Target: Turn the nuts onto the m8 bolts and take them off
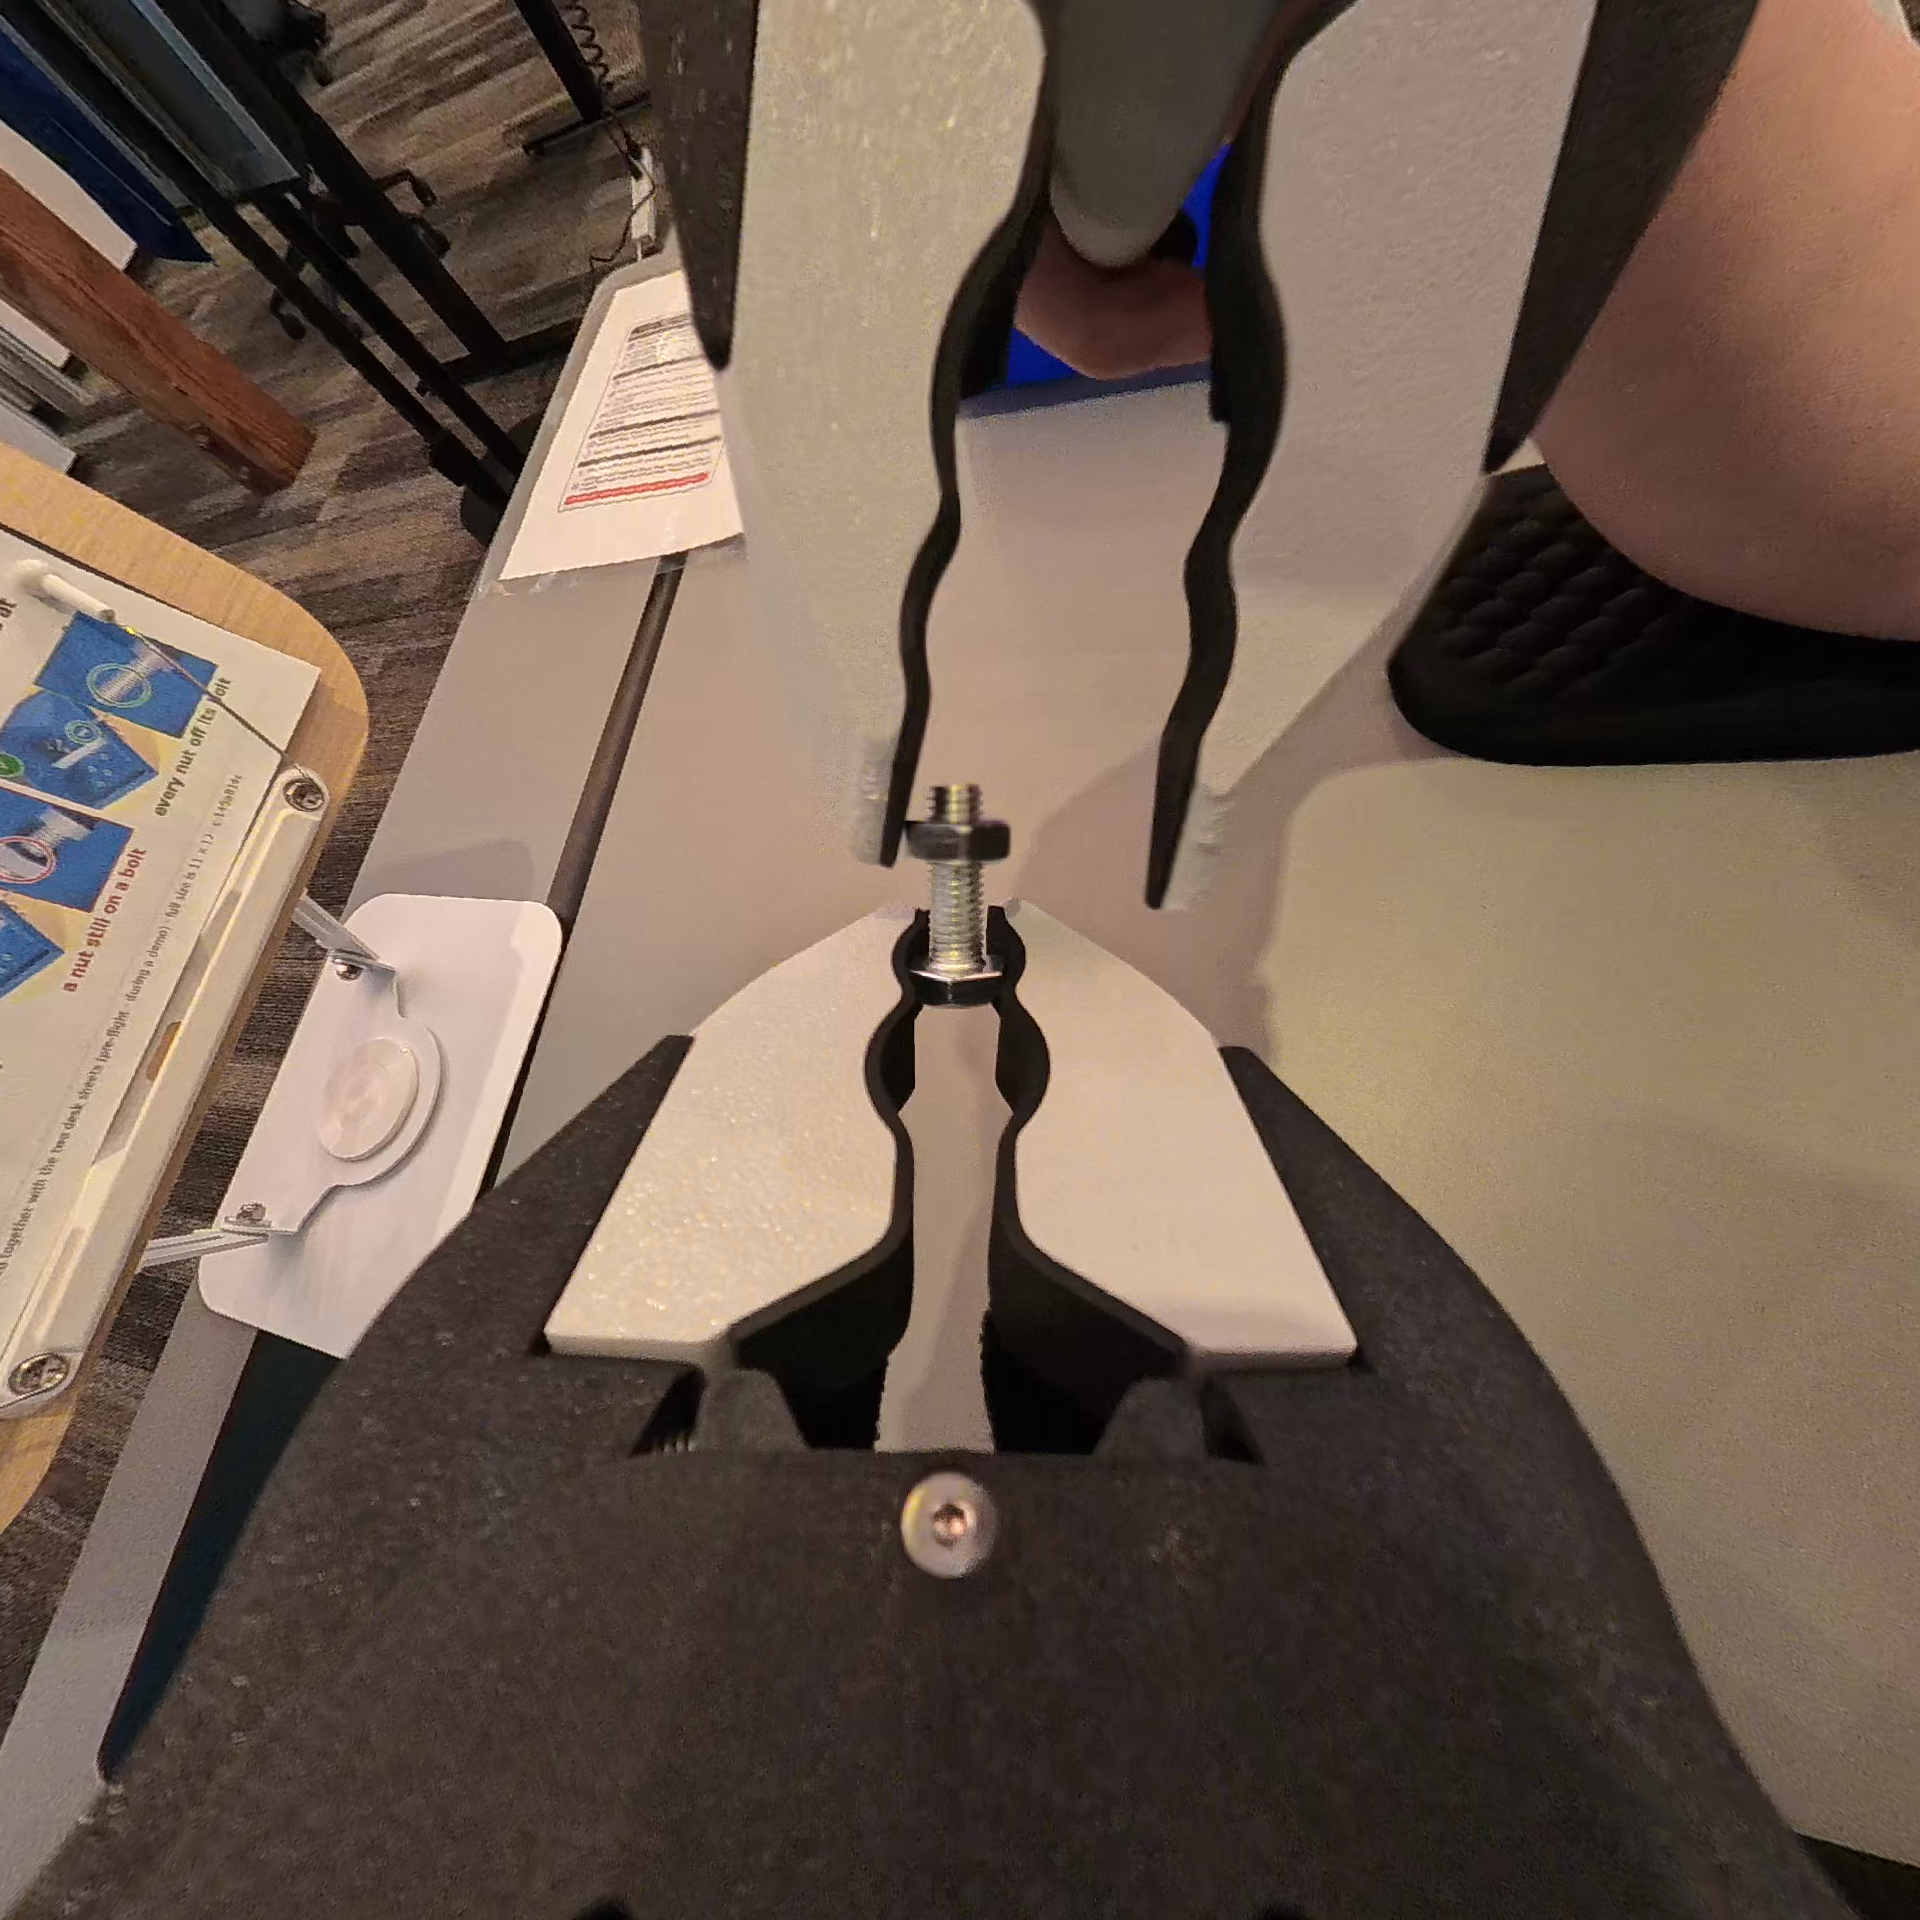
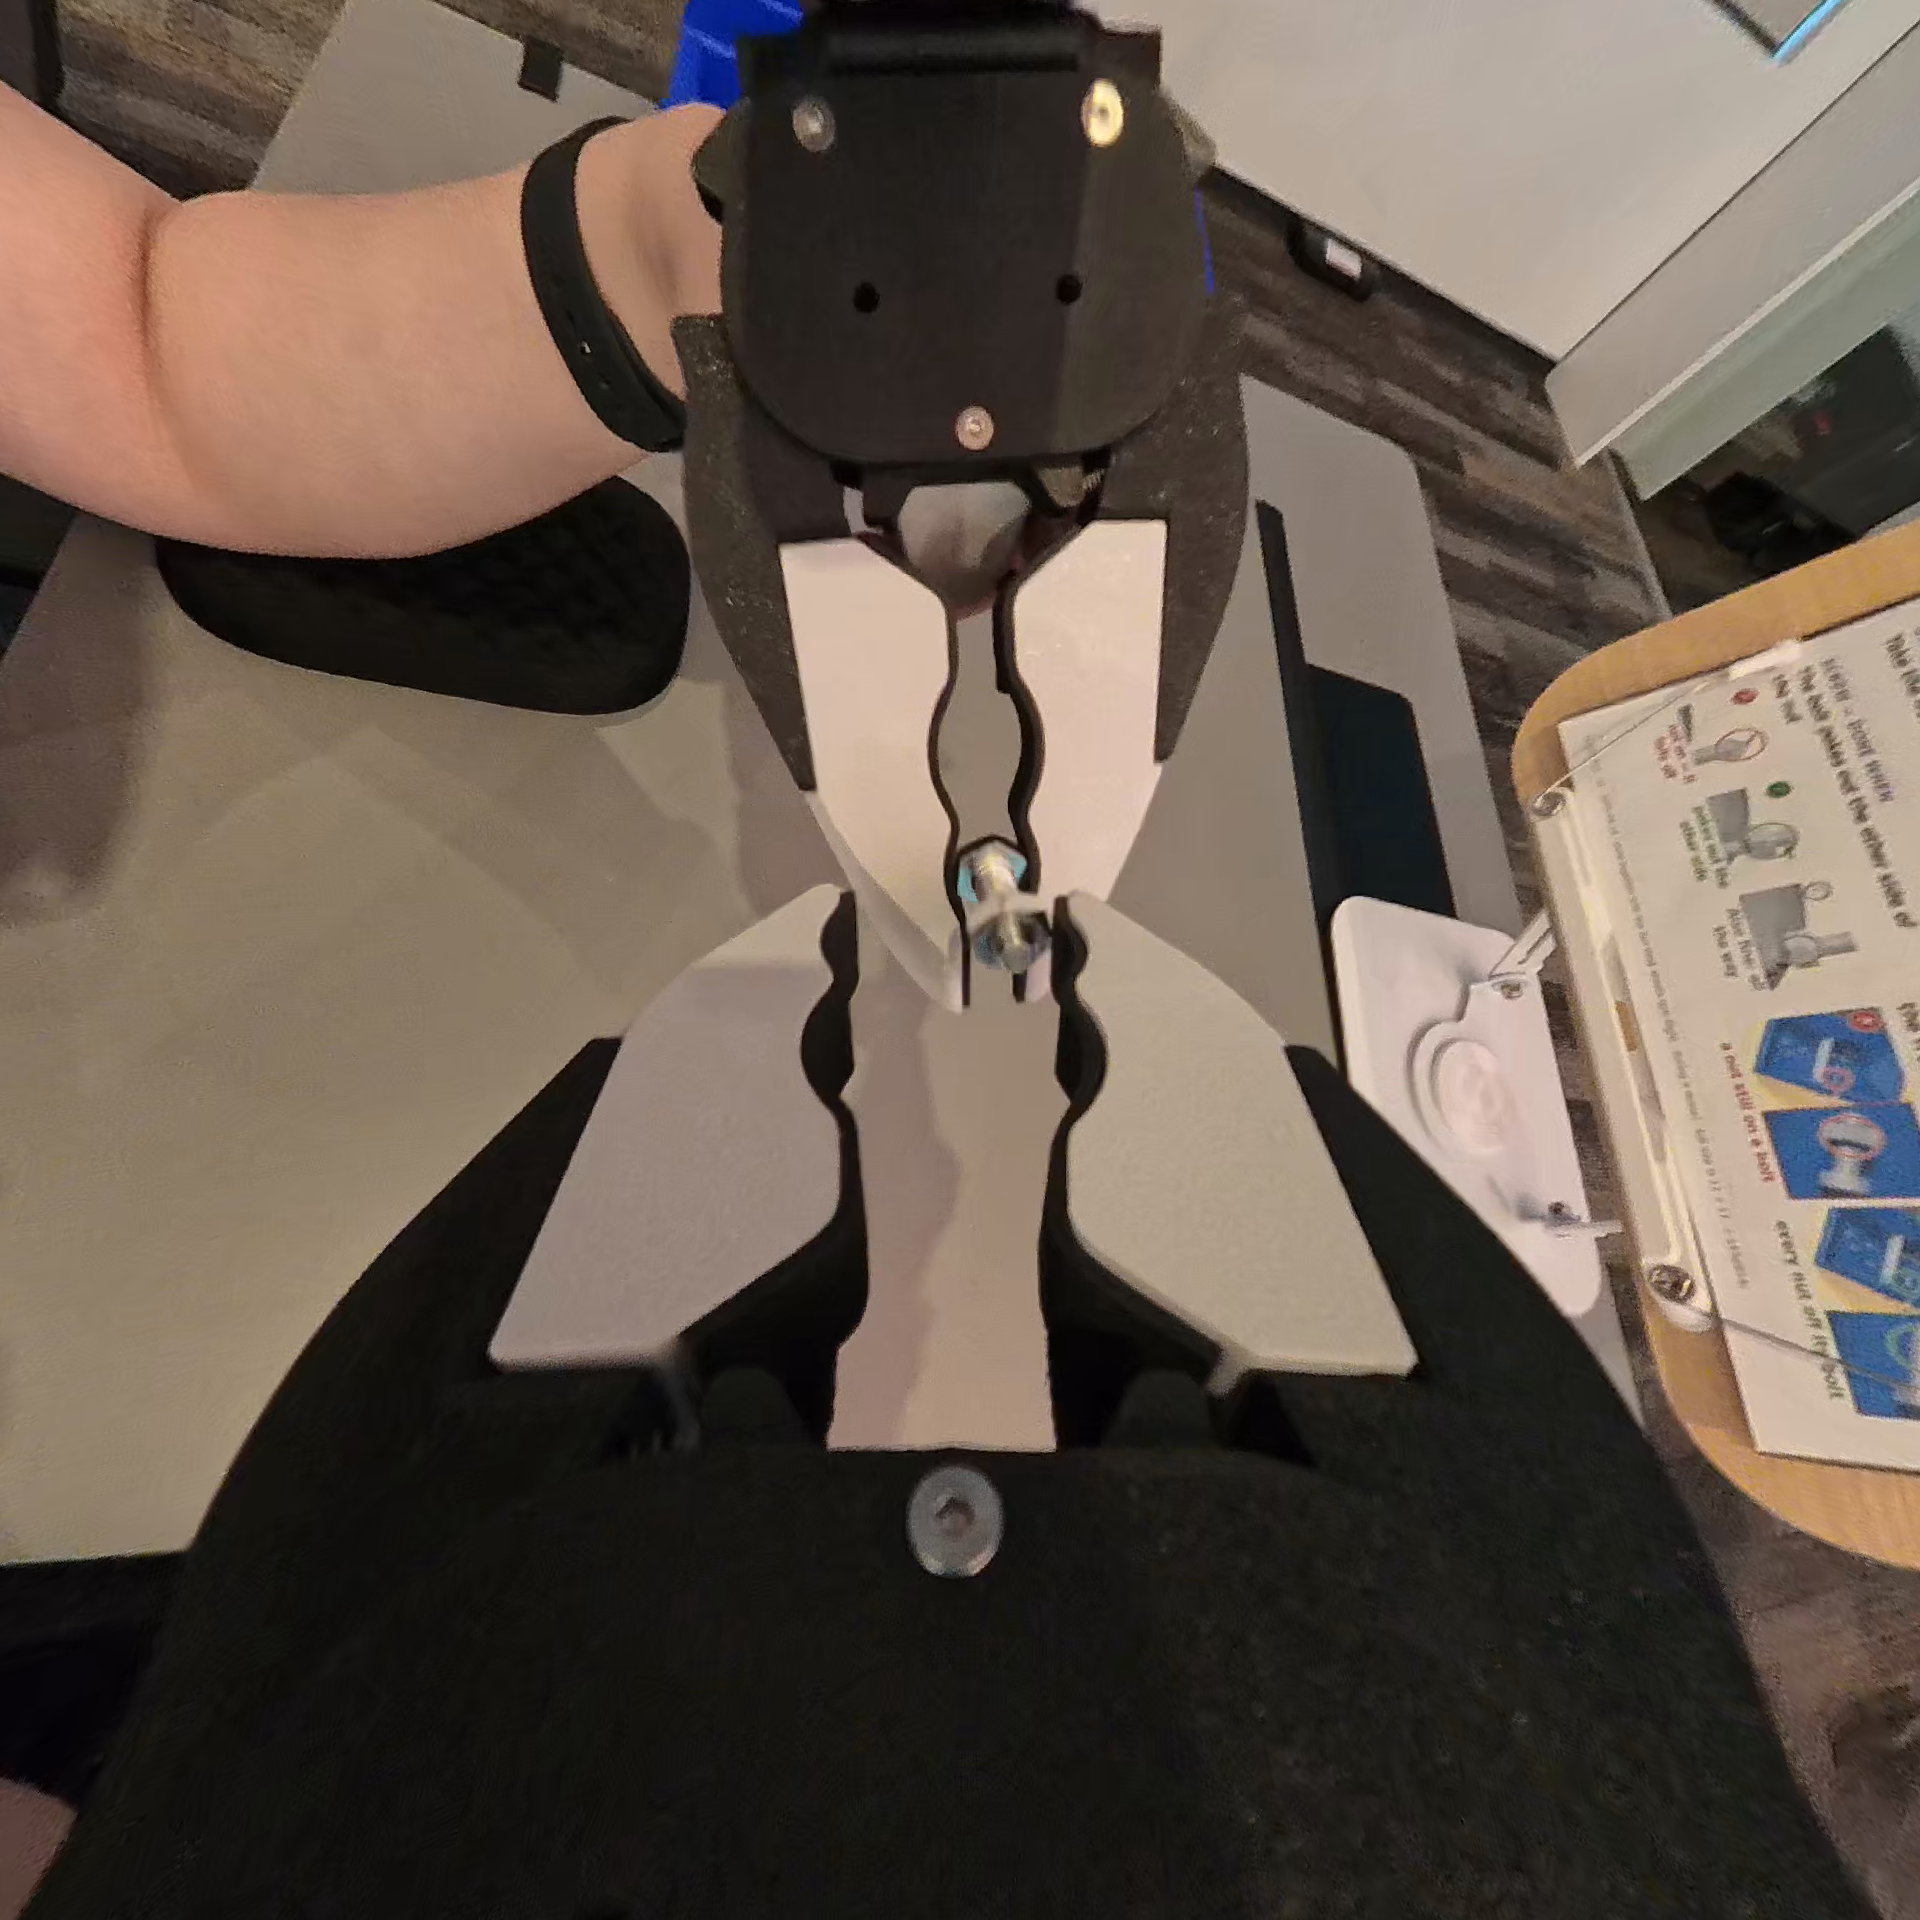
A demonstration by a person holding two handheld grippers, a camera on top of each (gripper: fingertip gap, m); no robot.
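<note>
In the left wrist view my left gripper point(image 1: 954, 935) is shut on the head end of a silver M8 bolt point(image 1: 952, 912). The threaded shaft points away from me. A hex nut point(image 1: 958, 836) sits near the tip of the shaft, with a few threads showing beyond it. My right gripper point(image 1: 1029, 862) comes in from the far side, open, its jaws on either side of the nut. One of its fingers point(image 1: 885, 821) touches the nut's side; the other stands well clear. In the right wrist view my right gripper point(image 2: 956, 925) is open around the nut point(image 2: 1003, 940), facing the left gripper point(image 2: 992, 977).
Both grippers hover over a grey table point(image 1: 1455, 1039). A black mesh pad point(image 1: 1662, 644) lies under a person's forearm point(image 1: 1766, 364). A wooden board with an instruction sheet point(image 1: 104, 831) and a white mounting plate point(image 1: 384, 1091) sit at the table's edge. A printed sheet point(image 1: 634, 436) lies farther off. Left and right tips are no more than a few centimetres apart.
</note>
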